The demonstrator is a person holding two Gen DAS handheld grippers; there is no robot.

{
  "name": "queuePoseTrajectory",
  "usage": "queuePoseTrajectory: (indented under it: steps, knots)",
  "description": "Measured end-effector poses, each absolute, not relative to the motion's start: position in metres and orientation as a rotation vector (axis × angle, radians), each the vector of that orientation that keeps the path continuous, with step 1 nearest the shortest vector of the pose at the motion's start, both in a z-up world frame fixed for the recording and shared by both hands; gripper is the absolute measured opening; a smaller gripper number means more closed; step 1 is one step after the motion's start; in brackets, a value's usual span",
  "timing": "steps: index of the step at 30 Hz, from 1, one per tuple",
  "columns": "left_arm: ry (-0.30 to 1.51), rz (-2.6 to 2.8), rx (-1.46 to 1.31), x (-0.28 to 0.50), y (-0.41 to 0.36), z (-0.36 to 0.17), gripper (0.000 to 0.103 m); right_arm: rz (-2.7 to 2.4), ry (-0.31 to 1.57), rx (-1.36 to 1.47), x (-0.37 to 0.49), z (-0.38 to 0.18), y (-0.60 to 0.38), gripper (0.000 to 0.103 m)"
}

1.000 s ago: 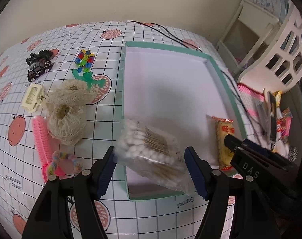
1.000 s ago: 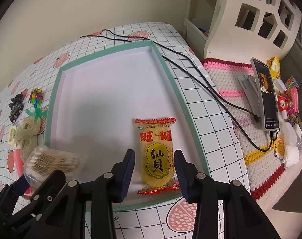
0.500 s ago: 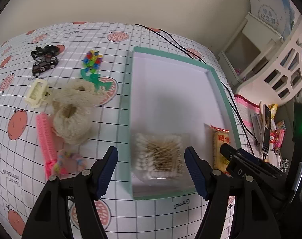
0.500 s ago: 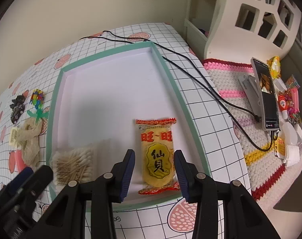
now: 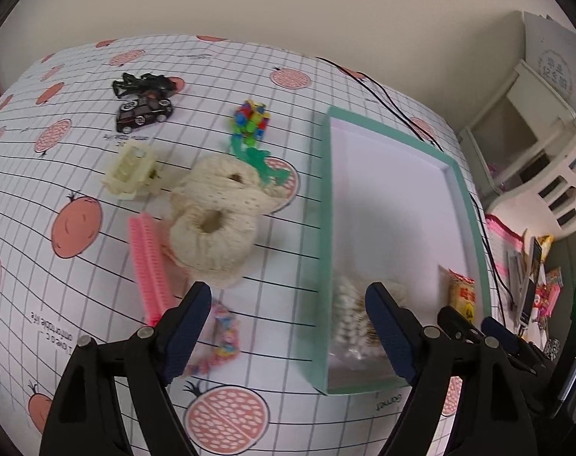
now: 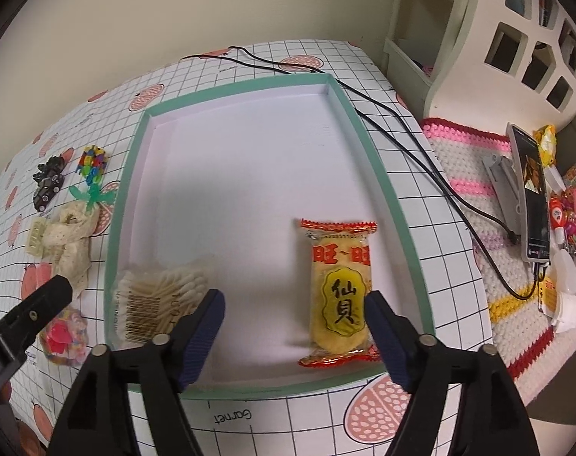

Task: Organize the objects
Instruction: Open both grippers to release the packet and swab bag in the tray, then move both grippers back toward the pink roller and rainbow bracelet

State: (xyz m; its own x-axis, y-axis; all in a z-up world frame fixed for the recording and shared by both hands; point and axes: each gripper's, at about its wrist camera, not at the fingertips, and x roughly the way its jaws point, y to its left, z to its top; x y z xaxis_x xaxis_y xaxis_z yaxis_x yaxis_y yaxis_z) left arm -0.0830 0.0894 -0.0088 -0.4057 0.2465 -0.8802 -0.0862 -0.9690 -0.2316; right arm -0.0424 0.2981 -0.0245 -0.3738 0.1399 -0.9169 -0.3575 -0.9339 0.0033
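The left gripper (image 5: 288, 326) hangs above the table with its two dark blue padded fingers (image 5: 185, 326) spread wide and nothing between them. The right gripper (image 6: 293, 336) is likewise parted, its ribbed blue pads (image 6: 202, 336) well apart and gripping nothing, both black finger arms angling in from the bottom of its view. In the right wrist view the tip of the left gripper shows at the lower left edge, low and beside the right one.

Soft, even indoor light with faint shadows; strong fisheye bending, dark vignetted corners, slight motion blur throughout.
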Motion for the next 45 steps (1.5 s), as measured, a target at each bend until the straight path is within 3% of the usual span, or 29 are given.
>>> queuePoseTrajectory:
  steps: [2, 5, 8, 19, 30, 45]
  knots:
    - [-0.219, 2.481, -1.584, -0.083, 0.086, -0.009, 0.095, 2.365, 0.279, -1.544, -0.043, -0.025, 0.297, 0.089]
    - [-0.231, 2.491, -1.582, -0.083, 0.082, -0.008, 0.095, 2.37, 0.276, -1.536, -0.042, -0.024, 0.296, 0.099]
    - [-0.246, 2.505, -1.583, -0.083, 0.077, -0.008, 0.095, 2.378, 0.281, -1.534, -0.042, -0.024, 0.296, 0.103]
    - [-0.307, 2.593, -1.546, -0.086, 0.053, -0.001, 0.095, 2.412, 0.306, -1.528, -0.045, -0.023, 0.289, 0.103]
    - [-0.486, 2.66, -1.588, -0.099, -0.005, -0.002, 0.095, 2.576, 0.329, -1.519, -0.056, -0.013, 0.246, 0.103]
    - [-0.525, 2.631, -1.846, -0.105, -0.041, -0.026, 0.095, 2.72, 0.202, -1.674, -0.071, -0.019, 0.168, 0.103]
